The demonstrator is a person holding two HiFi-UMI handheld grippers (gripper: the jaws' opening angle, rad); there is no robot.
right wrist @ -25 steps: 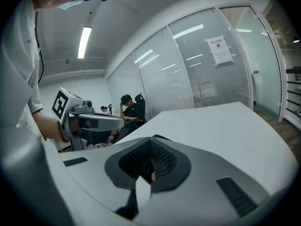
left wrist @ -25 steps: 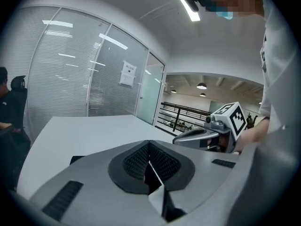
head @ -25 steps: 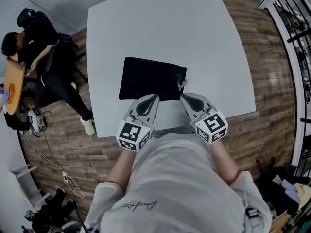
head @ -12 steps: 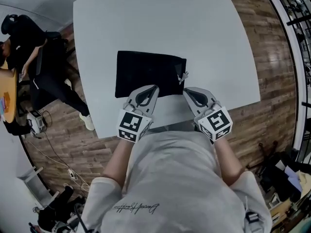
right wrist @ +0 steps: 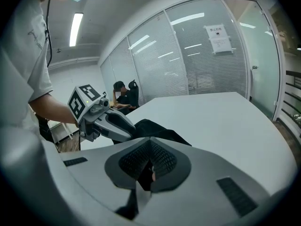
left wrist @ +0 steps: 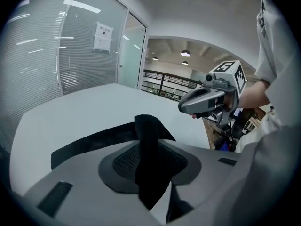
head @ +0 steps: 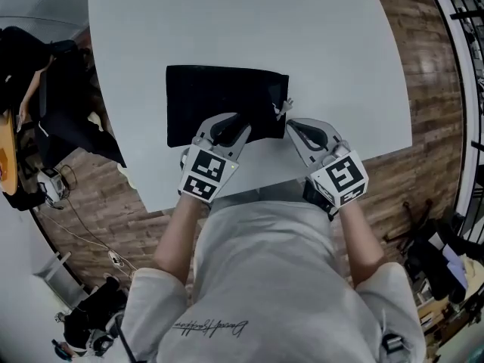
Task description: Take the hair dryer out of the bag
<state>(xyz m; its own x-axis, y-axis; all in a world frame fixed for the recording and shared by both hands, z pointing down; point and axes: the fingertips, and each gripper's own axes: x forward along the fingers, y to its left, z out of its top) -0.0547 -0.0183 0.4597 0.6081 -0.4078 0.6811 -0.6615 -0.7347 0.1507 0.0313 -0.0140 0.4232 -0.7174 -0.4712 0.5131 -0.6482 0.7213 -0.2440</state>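
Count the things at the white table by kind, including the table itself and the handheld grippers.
table: 1
black bag: 1
grippers: 2, the left gripper and the right gripper
Total: 4

place: office | evidence: glass partition walls, white table, wood floor, seated person

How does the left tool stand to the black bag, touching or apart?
Touching. The left gripper view shows the left tool shut on a raised fold of the black bag, pinched between its jaws.
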